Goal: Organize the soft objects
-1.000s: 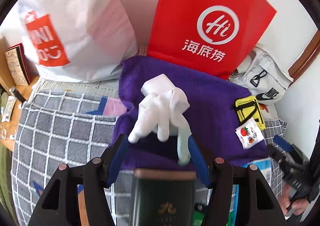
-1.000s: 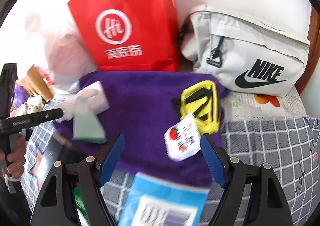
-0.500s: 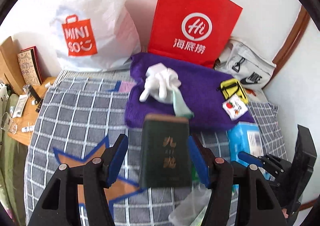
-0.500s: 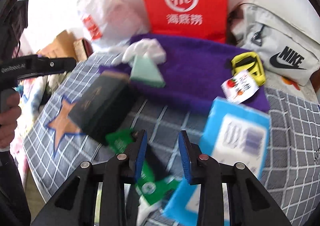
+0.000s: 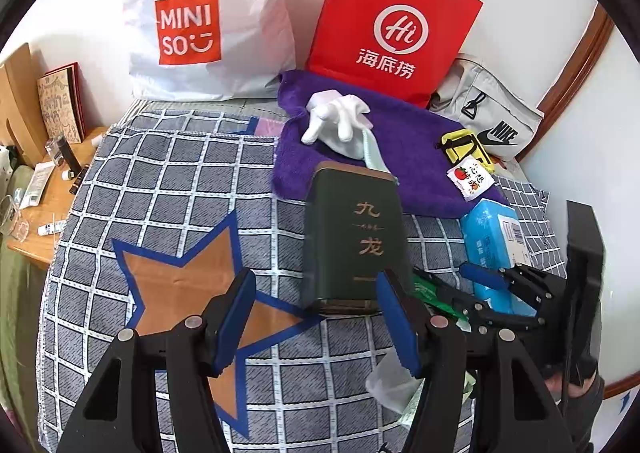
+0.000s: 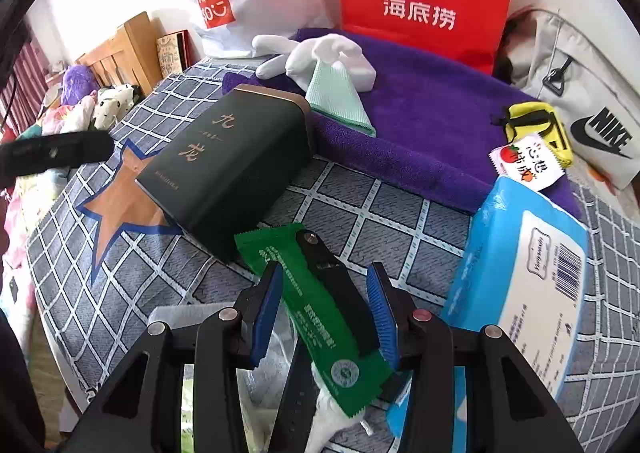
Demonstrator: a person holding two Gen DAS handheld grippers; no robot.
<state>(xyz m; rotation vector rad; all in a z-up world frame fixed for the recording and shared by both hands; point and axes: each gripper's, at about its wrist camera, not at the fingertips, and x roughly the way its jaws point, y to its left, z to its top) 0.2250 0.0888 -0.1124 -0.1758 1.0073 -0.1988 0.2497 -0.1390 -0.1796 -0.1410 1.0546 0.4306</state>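
Hovering over the checked blanket [image 5: 168,189], the left gripper [image 5: 316,315] has its blue pads spread wide with nothing between them; the near end of the dark tin [image 5: 354,237] lies just ahead of its right pad. The right gripper [image 6: 326,311] is also parted, its pads standing either side of the green packet [image 6: 316,317] without clearly pressing it; I cannot tell whether they touch. A black tool [image 6: 340,293] lies on the packet between the pads. The soft things lie farther back: a purple towel [image 5: 404,157] spread before the red bag [image 5: 394,25], with a white glove [image 5: 338,117] and a mint cloth [image 6: 338,99] on its left part, and a yellow pouch [image 6: 536,125] and a strawberry sachet [image 6: 526,165] at its right edge. The blue tissue pack [image 6: 520,273] sits just beside the right gripper, touching the towel's near edge. A white Miniso bag [image 5: 208,21] and a grey Nike bag [image 5: 492,117] stand at the wall.
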